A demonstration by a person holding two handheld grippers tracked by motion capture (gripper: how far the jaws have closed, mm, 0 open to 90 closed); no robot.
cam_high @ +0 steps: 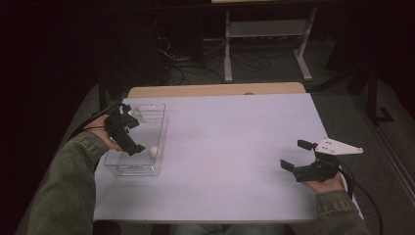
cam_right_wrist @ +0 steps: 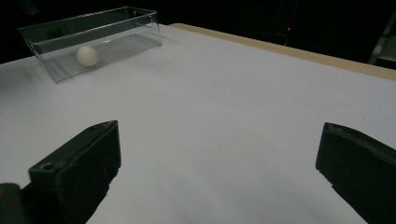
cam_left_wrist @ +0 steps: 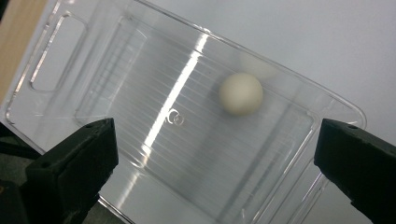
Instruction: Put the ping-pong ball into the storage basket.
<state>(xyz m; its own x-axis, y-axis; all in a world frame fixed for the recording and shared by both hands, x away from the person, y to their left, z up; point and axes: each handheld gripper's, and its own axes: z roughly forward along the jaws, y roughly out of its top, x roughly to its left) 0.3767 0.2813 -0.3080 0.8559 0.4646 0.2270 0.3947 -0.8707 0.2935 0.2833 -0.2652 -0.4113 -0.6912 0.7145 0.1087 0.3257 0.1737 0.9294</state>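
One small white ball (cam_high: 154,151) lies inside a clear plastic bin (cam_high: 147,169) at the left side of the counter (cam_high: 230,147), resting on the bin's ribbed floor near its right wall. The left gripper (cam_high: 139,148) hangs over the open top of the bin, tilted down, with its jaws spread wide and nothing between them; in the left gripper view the ball (cam_left_wrist: 241,93) sits ahead of the jaws and somewhat toward the right one, so the gripper looks lined up above it, either to come down for a grasp or just clear of one. The bin's walls keep the ball from rolling off, which would explain why it stays put without being held.

The right gripper (cam_high: 293,155) rests well apart at the right side of the counter, low and level, jaws released and empty, pointing across the bare surface toward the bin (cam_right_wrist: 93,44). It seems parked there to stay out of the way while the left hand works.
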